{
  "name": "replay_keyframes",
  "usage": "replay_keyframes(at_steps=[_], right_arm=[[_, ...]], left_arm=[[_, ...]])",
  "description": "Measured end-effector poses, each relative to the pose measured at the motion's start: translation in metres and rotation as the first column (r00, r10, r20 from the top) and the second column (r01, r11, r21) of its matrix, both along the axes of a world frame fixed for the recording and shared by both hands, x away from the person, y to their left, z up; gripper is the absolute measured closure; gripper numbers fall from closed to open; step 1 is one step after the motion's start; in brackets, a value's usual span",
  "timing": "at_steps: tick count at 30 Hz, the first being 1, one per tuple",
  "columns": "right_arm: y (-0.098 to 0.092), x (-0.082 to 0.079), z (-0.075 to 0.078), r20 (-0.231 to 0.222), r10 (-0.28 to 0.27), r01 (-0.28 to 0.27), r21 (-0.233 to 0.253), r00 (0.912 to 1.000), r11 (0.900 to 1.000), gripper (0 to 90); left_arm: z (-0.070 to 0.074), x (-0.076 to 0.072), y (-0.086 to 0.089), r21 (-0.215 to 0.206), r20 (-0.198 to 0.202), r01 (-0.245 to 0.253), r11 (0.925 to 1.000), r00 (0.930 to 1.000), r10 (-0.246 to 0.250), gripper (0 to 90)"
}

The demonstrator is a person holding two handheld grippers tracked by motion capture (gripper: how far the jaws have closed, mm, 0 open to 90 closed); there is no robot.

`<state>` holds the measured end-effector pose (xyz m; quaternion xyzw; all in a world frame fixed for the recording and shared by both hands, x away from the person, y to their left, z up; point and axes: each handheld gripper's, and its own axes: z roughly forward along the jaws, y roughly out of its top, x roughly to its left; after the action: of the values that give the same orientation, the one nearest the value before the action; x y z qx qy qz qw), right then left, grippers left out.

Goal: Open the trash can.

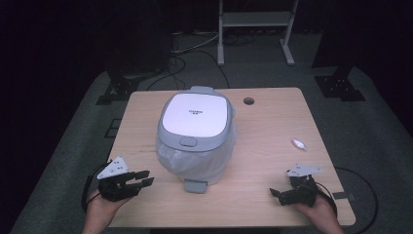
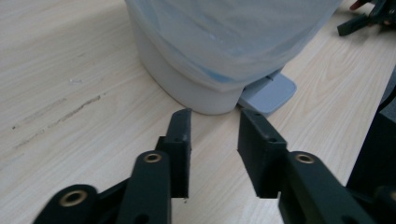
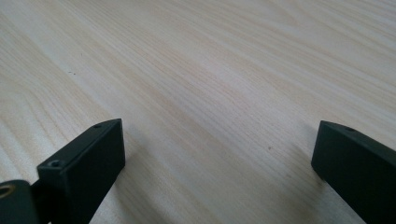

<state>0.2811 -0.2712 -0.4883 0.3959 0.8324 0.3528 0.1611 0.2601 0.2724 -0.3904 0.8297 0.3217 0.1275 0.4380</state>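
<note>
A grey pedal bin (image 1: 195, 134) with a white lid and a clear plastic liner stands in the middle of the wooden table (image 1: 272, 136). Its grey foot pedal (image 1: 195, 185) points toward the front edge. My left gripper (image 1: 144, 178) rests at the front left, jaws open and empty, pointing at the bin's base (image 2: 187, 84) and pedal (image 2: 271, 91). My right gripper (image 1: 274, 192) lies at the front right, jaws spread wide over bare wood (image 3: 210, 93), nothing between them. The right gripper (image 2: 369, 14) also peeks in at the top right of the left gripper view.
A small crumpled white scrap (image 1: 299, 144) lies on the table right of the bin. A round cable hole (image 1: 249, 101) sits near the far edge. Beyond the table stand a white frame (image 1: 255, 29) and dark stands on grey carpet.
</note>
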Motion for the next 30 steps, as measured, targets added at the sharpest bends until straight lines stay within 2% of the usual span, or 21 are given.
replay_keyframes(at_steps=[5,14,21,28,30], right_arm=[[0.0,0.0,0.0,0.0,0.0,0.0,0.0,1.0,1.0,1.7],[0.0,0.0,0.0,0.0,0.0,0.0,-0.001,1.0,1.0,1.7],[0.0,0.0,0.0,0.0,0.0,0.0,-0.001,1.0,1.0,1.7],[0.0,0.0,0.0,0.0,0.002,-0.002,0.0,1.0,1.0,1.7],[0.0,0.0,0.0,-0.001,0.002,-0.002,0.0,1.0,1.0,1.7]], left_arm=[[0.009,0.0,-0.002,-0.004,0.002,0.01,0.9999,1.0,-0.01,73.4],[0.026,-0.001,-0.007,-0.019,-0.016,0.021,0.9996,0.9996,-0.022,90.0],[0.039,-0.003,-0.01,-0.029,-0.005,0.033,0.999,0.9994,-0.033,90.0],[0.061,-0.006,-0.013,-0.056,0.02,0.061,0.9966,0.998,-0.06,90.0],[0.064,-0.006,-0.013,-0.056,0.021,0.066,0.9962,0.9977,-0.065,90.0]])
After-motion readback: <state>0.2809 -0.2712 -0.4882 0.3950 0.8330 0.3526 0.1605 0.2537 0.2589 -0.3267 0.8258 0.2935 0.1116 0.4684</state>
